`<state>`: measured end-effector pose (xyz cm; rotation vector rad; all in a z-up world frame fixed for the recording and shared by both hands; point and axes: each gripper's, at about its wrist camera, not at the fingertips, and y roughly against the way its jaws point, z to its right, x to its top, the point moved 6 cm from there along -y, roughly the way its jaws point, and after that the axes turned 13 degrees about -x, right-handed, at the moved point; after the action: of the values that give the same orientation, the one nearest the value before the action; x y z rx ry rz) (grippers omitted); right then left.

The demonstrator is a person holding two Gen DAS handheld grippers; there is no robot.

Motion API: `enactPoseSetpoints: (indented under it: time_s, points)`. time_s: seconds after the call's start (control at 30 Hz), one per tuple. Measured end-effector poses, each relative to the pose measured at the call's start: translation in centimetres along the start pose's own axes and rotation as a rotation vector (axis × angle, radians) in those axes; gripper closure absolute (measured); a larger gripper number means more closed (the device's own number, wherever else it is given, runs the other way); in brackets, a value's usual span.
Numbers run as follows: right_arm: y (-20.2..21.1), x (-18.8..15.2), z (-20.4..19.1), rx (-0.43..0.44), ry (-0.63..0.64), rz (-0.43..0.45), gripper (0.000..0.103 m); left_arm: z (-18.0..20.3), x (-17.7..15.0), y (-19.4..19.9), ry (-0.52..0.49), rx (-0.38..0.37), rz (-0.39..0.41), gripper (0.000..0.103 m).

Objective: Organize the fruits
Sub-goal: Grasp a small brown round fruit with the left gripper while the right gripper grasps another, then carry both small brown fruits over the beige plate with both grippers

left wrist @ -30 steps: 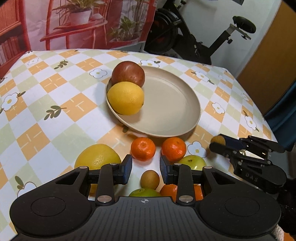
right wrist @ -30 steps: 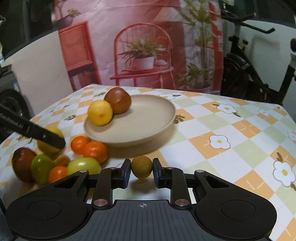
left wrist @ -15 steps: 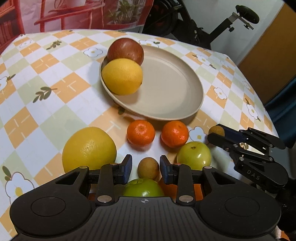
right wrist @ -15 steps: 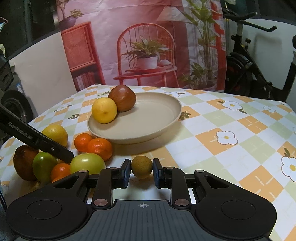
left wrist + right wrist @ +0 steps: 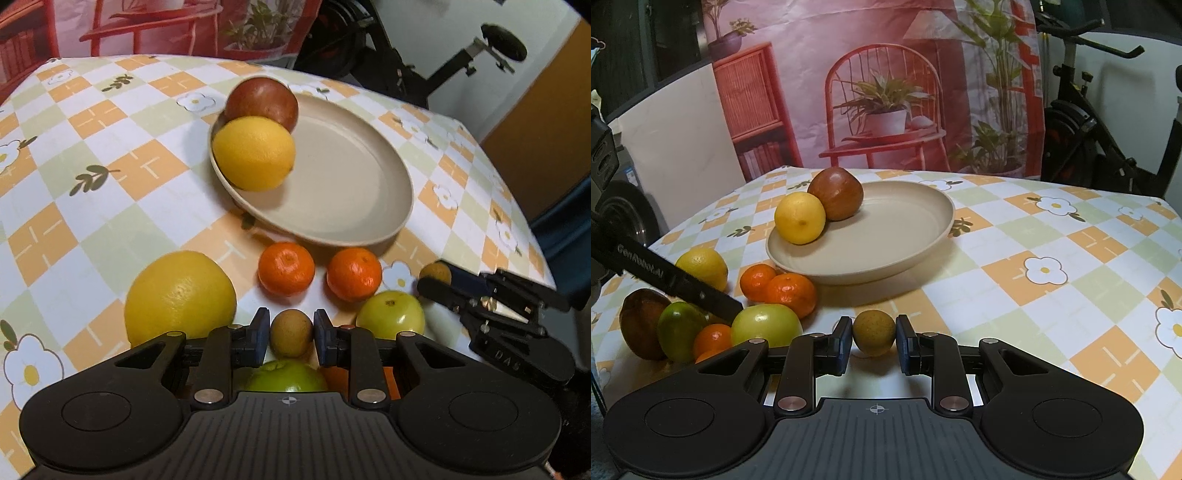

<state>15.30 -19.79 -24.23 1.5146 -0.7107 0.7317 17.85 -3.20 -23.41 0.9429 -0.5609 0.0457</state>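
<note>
Checked orange, green and white tablecloth [image 5: 1034, 236] with daisy print covers the table; printed pink backdrop and an exercise bike stand behind.

Round beige plate [image 5: 923, 236] sits mid-table, holding a yellow lemon [image 5: 799, 218] touching a dark red apple [image 5: 836, 198] at its far-left side. Rest of plate bare. Loose fruit lies clustered on the cloth in front of the plate: a large yellow citrus [image 5: 180, 297], two orange mandarins [image 5: 286, 268], a pale green apple [image 5: 391, 314], more behind.

Step in hand, by judgement: picking small fruit off the cloth to carry to the plate.

Left gripper [image 5: 291, 334]: its jaws have just been closing, and now sit narrow around a small brown round fruit [image 5: 291, 332], pads at or very near its sides; fruit seems not yet lifted.

Right gripper [image 5: 873, 338]: jaws drawn in tight on a second small brown-green round fruit [image 5: 874, 332], pads pressing both sides, low over the cloth.

Next move likely calls for a lift clear of neighbouring fruit, then a carry over the plate rim to the bare part.
</note>
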Motion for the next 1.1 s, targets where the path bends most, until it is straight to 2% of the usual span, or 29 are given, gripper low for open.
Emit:
enactPoseSetpoints:
  time_s: [0.13, 0.37, 0.6, 0.8, 1.1]
  points:
    - [0.3, 0.4, 0.1, 0.020, -0.018, -0.002, 0.080, 0.5, 1.1, 1.1, -0.025, 0.000, 0.042, 0.076]
    - [0.9, 3.3, 0.5, 0.027, -0.043, 0.022, 0.080, 1.4, 4.3, 1.6, -0.066, -0.017, 0.119, 0.076]
    - [-1.6, 5.9, -1.6, 0.044, 0.041, 0.003, 0.080, 0.6, 6.6, -0.8, -0.063, 0.005, 0.117, 0.076]
    - [-3.8, 6.2, -3.5, 0.067, 0.091, -0.029, 0.080, -0.3, 6.9, -2.3, -0.050, 0.010, 0.094, 0.076]
    - [-5.3, 5.7, -3.5, 0.077, 0.092, -0.068, 0.080, -0.8, 6.7, -2.9, -0.057, 0.016, 0.077, 0.076]
